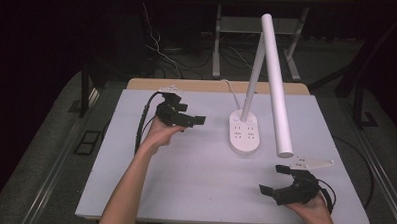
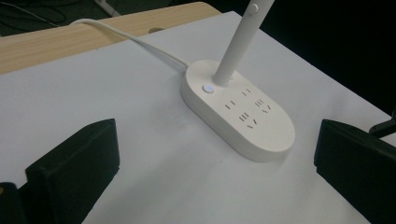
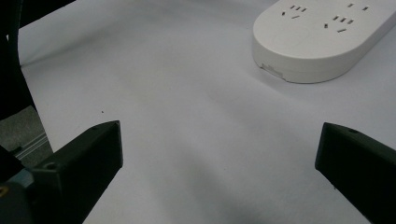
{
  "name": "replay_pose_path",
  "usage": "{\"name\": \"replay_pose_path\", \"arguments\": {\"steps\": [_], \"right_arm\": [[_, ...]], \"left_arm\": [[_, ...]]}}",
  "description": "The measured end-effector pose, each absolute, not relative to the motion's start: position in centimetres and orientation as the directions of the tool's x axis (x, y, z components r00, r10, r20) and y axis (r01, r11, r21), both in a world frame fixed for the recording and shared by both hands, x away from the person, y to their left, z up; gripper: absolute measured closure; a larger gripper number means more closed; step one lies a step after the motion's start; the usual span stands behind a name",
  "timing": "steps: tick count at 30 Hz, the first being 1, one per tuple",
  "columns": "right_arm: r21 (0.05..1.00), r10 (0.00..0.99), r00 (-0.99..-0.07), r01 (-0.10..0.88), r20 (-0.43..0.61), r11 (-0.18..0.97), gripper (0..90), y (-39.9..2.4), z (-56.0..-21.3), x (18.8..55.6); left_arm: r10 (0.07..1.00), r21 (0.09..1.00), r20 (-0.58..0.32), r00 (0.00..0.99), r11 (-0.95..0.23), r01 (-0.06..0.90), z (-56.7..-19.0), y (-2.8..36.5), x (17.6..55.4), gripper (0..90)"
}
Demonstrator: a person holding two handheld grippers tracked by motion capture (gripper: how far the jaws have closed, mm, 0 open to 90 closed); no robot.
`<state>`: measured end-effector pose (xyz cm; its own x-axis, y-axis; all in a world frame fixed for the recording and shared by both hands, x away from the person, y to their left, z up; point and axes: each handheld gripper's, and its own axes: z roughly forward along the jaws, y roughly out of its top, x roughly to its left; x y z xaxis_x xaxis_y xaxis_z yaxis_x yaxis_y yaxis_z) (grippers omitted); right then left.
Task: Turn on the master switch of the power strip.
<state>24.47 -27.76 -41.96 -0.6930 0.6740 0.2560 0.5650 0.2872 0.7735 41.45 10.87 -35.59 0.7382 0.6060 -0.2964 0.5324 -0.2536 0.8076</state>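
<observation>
1. Lamp base (image 1: 245, 132): white oval socket base of the desk lamp, standing flat on the counter (image 1: 184, 176) toward its far middle. Its power button (image 2: 208, 88) glows blue, so the switching step is judged done. The lamp head (image 1: 277, 84) shows no visible light, so the result cannot be confirmed.
2. Lamp stem (image 1: 252, 79): rises tilted from the far end of the base, and the white cord (image 2: 135, 39) runs off past the counter's far edge.
3. Left tool (image 1: 192, 120): jaws spread wide, nothing between them. It is held above the counter, near the base on its left, apart from it and aimed toward it.
4. Right tool (image 1: 273, 179): jaws also spread wide and empty, low at the near right, well apart from the base.
5. Remaining work: judged to be little, perhaps withdrawing the left tool.
</observation>
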Motion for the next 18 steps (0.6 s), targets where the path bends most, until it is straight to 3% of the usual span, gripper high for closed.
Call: {"name": "replay_pose_path", "arguments": {"steps": [18], "right_arm": [[0.776, 0.674, -0.695, 0.560, 0.250, 0.289, 0.4, -27.6, -41.9, 24.5]], "left_arm": [[0.612, 0.830, -0.271, 0.743, -0.242, 0.502, -36.9, 14.9, 35.4, 0.0]]}}
